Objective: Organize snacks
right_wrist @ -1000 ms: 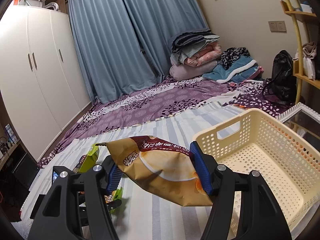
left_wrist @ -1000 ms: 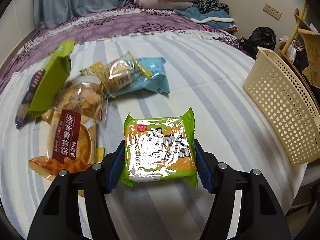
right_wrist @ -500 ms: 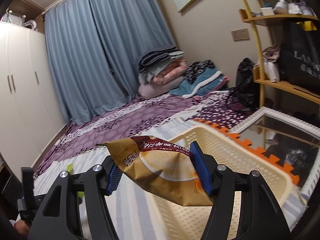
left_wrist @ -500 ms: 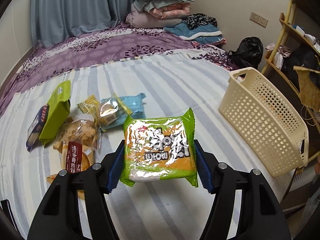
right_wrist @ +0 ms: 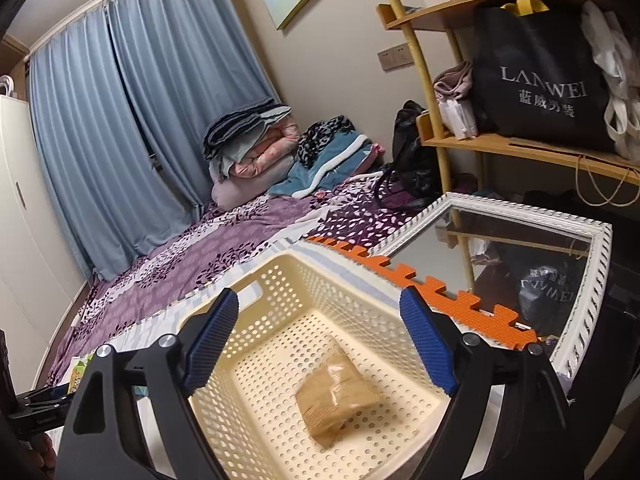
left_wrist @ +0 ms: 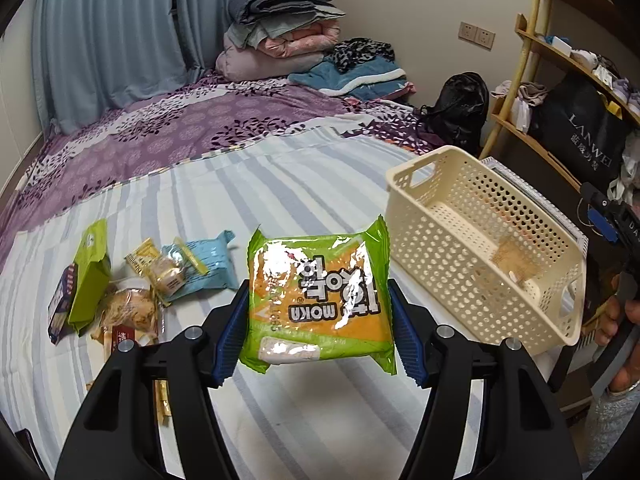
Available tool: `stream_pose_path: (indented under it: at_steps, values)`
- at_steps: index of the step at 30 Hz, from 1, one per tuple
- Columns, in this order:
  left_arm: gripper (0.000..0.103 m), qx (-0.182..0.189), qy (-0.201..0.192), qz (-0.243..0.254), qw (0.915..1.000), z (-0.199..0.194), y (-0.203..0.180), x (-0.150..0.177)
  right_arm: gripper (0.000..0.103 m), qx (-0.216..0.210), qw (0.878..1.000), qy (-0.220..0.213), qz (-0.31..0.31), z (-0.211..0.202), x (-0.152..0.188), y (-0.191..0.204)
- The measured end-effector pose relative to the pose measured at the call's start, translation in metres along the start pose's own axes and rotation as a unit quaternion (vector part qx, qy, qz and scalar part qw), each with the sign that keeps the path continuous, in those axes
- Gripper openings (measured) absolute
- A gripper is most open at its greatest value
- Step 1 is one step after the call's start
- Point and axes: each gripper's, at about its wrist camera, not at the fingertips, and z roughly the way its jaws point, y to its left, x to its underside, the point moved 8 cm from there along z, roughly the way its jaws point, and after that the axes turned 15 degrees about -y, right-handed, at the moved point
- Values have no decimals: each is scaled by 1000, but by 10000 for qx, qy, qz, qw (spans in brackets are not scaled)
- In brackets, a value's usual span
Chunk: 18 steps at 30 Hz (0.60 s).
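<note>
My left gripper (left_wrist: pixel 318 330) is shut on a green and orange snack packet (left_wrist: pixel 320 296), held above the striped bed left of the cream basket (left_wrist: pixel 420 184). My right gripper (right_wrist: pixel 320 340) is open and empty, over the basket (right_wrist: pixel 280 268). A tan snack bag (right_wrist: pixel 336 396) lies on the basket floor; it also shows in the left wrist view (left_wrist: pixel 514 260). Several loose snacks lie on the bed at the left: a green box (left_wrist: pixel 90 276), a blue packet (left_wrist: pixel 212 260), a clear-wrapped bun (left_wrist: pixel 128 308).
A white-framed mirror (right_wrist: pixel 580 264) and orange foam mat edge (right_wrist: pixel 440 292) lie right of the basket. A wooden shelf with a black bag (right_wrist: pixel 536 76) stands at the right. Folded blankets (left_wrist: pixel 280 36) are piled at the bed's far end.
My right gripper has opened and the tan snack bag has dropped into the basket. My left gripper has lifted the green packet higher and moved towards the basket.
</note>
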Motion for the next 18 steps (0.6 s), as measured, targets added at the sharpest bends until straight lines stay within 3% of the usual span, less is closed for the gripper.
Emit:
stream_pose_path:
  at_steps: [10,18]
  values:
    - [66,500,-109,417,9978,3,-61,-22,84,112,9998,-61,165,-9,0,-24]
    - [66,1099,-167,839,9902,10,-133,-35,89,270,9995,-129,136,-20,-4,-42]
